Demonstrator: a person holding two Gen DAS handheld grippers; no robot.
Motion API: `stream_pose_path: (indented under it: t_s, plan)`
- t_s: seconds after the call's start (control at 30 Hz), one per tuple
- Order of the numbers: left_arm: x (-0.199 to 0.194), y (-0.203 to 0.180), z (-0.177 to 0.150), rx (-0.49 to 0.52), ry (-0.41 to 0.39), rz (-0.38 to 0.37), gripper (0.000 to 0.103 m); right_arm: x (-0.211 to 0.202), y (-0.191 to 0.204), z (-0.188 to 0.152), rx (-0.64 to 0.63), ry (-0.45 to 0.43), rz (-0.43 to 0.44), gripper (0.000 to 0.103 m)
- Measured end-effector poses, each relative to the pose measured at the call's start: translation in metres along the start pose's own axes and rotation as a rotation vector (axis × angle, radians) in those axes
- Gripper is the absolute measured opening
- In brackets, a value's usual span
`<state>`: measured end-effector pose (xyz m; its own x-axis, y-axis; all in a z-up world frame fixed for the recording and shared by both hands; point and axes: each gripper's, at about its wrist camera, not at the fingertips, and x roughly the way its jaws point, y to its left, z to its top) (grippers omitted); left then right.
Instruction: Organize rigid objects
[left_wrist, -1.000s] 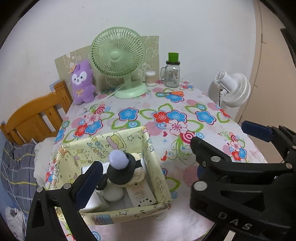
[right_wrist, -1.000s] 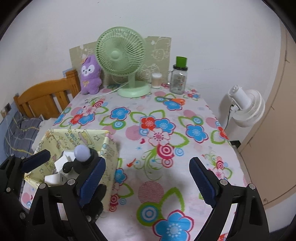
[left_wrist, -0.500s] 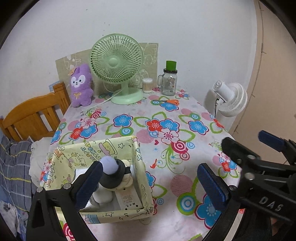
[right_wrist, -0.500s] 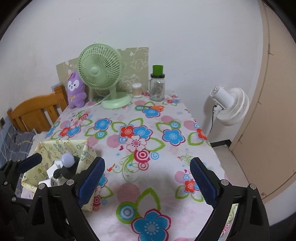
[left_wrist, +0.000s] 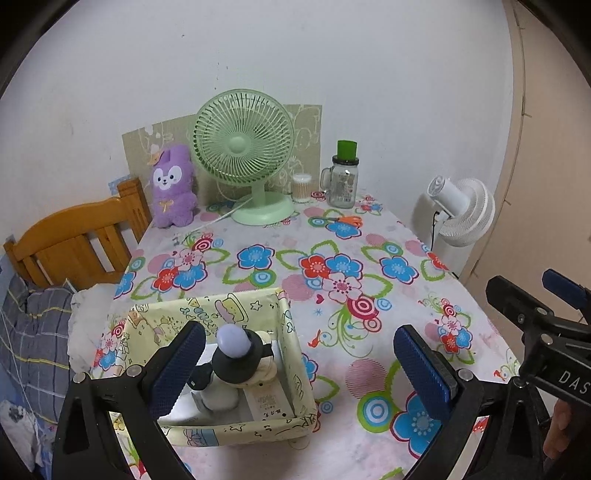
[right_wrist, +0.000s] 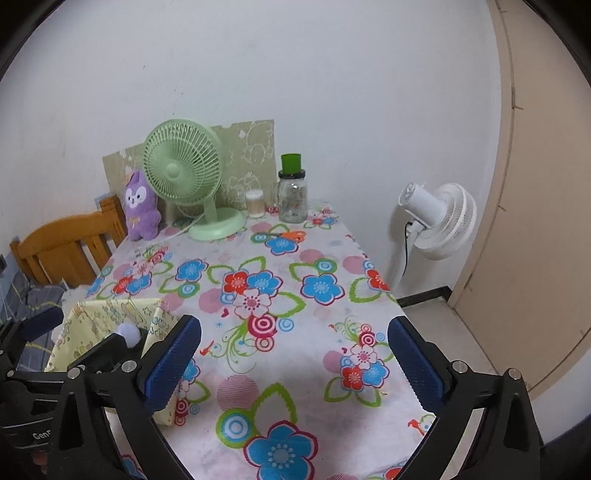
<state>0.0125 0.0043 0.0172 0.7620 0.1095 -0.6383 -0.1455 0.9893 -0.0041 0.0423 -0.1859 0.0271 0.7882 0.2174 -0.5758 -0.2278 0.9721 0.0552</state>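
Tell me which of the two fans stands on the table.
The green desk fan, at the table's far edge beside the purple plush. The white fan stands off the table to its right.

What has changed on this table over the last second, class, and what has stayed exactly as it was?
Both grippers drew back and up from the table: the left gripper and right gripper now see more of it. Both stayed open and empty. The fabric box, its contents, the green fan and the jar have not moved.
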Motion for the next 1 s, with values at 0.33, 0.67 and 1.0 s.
stream_pose_path:
  t_s: [0.33,0.67,1.0]
  plan:
    - [-0.006,0.006,0.003,-0.025,-0.021,0.000,0.103,-0.008,-0.008,0.001,0.032,-0.035,-0.021,0.102]
    - [-0.009,0.008,0.003,-0.024,-0.013,-0.010,0.103,-0.007,-0.015,-0.004,0.058,-0.029,-0.039,0.102]
    - [-0.014,0.000,0.005,-0.005,-0.030,-0.013,0.103,-0.008,-0.016,-0.004,0.057,-0.034,-0.036,0.103]
